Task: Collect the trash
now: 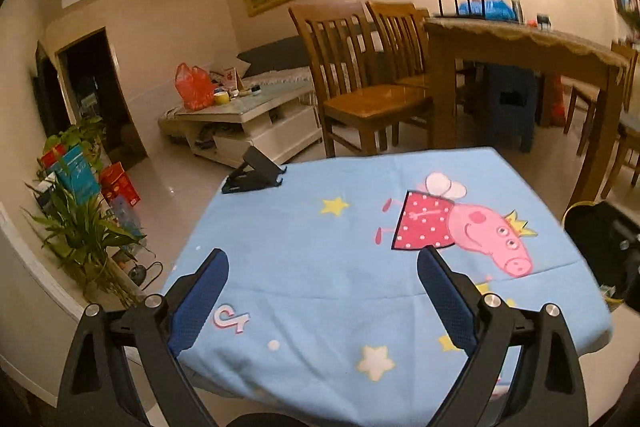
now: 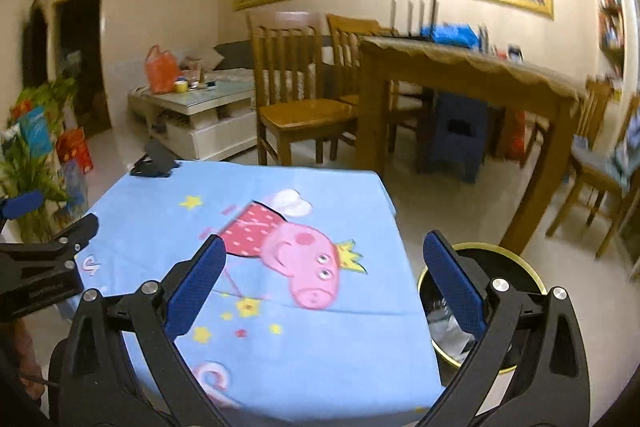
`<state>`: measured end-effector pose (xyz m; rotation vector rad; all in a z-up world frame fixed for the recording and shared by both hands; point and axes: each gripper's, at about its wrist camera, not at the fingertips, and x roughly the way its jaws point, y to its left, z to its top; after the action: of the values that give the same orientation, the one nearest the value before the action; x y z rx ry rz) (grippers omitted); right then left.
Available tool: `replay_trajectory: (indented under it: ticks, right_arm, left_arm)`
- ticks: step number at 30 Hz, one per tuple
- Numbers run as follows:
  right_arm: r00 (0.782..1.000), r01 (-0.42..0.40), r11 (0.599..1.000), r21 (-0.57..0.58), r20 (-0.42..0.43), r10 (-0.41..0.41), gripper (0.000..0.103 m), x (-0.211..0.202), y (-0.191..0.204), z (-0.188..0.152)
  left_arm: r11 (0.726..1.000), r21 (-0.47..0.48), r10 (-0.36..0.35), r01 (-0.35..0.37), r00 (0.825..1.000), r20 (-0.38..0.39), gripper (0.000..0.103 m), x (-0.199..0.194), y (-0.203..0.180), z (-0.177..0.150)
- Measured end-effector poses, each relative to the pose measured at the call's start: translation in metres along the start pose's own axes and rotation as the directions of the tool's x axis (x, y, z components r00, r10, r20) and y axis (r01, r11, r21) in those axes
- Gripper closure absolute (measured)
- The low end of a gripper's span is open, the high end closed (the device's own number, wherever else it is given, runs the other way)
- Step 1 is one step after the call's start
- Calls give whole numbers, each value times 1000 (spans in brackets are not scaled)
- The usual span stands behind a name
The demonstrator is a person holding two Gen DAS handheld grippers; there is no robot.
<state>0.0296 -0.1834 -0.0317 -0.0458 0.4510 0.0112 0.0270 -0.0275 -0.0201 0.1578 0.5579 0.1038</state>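
- Both the left gripper [image 1: 322, 259] and right gripper [image 2: 324, 247] hold their fingers apart, empty, above a blue tablecloth [image 1: 320, 227].
- No trash shows on it.
- The trash bin [image 2: 520, 263], crumpled paper inside, stands on the floor just right of the table, nearest the right gripper.

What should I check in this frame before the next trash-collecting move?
1. Left gripper open and holding nothing: ok.
2. Right gripper open and holding nothing: ok.
3. Round black trash bin with gold rim within view beside the table: ok; it has crumpled pale material inside.
4. Trash left on the blue cartoon-pig tablecloth: cannot tell; none visible, though the near edge is hidden by the grippers.
5. Black folding phone stand at the far corner, apart from both grippers: ok.
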Motion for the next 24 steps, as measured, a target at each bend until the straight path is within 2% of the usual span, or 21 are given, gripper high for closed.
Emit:
replay_trajectory:
  ticks: [2, 6, 10, 15, 19, 24]
  right_arm:
    - [1000, 0, 1000, -18, 13, 0, 6, -12, 16, 9]
    - [999, -21, 999, -48, 41, 23, 6, -36, 41, 19]
    - [1000, -6, 997, -77, 10, 7, 6, -38, 59, 14]
    - [997, -32, 999, -22, -68, 31, 6, -26, 55, 3]
    - [994, -50, 998, 30, -91, 53, 6, -18, 43, 4]
    - [993, -49, 998, 42, -106, 53, 6, -14, 39, 3]
  left_arm:
    - [1000, -17, -16, 16, 999, 31, 7, -12, 9, 3]
    - [999, -30, -25, 28, 996, 86, 7, -33, 27, 5]
    - [997, -49, -61, 65, 996, 71, 7, -32, 36, 1]
    - [995, -59, -77, 79, 996, 35, 7, -22, 40, -7]
    - [994, -71, -76, 77, 997, 23, 7, -19, 45, -11]
    - [995, -72, -74, 75, 997, 23, 7, -19, 46, -11]
